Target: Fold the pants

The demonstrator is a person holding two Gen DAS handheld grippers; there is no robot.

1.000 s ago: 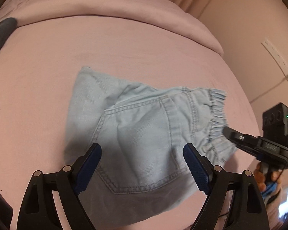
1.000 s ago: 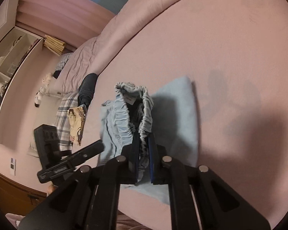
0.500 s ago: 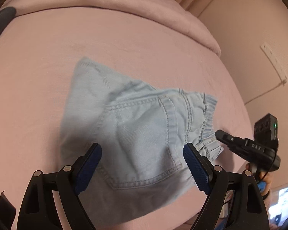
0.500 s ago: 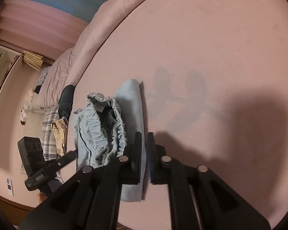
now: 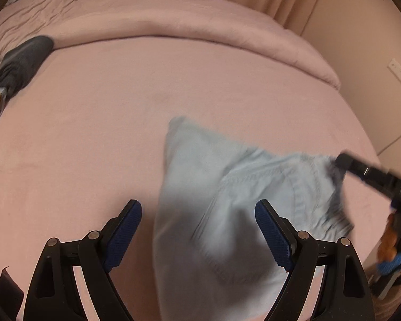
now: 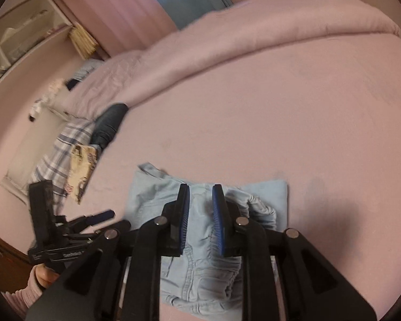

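Observation:
Light blue denim pants (image 5: 227, 200) lie folded on the pink bed sheet (image 5: 93, 133), back pocket up and elastic waistband to the right. My left gripper (image 5: 197, 227) hovers over their left part, wide open and holding nothing. In the right wrist view the pants (image 6: 200, 267) lie below my right gripper (image 6: 200, 214), whose jaws are opening; the cloth shows through the narrow gap and the pads do not press it. Blurred at the waistband in the left wrist view is the right gripper (image 5: 342, 160). The left gripper (image 6: 104, 215) shows at the left in the right wrist view.
A rolled pink duvet (image 5: 173, 18) crosses the far side of the bed. A dark garment (image 5: 21, 64) and a plaid cloth (image 6: 58, 160) lie at the bed's left edge. A shelf unit (image 6: 21, 40) stands beyond. The wall (image 5: 361, 40) is close on the right.
The right gripper has let go of the waistband, drawn back and risen, and its jaws have parted. The waistband now lies flat. In the left wrist view the pants have slid rightward.

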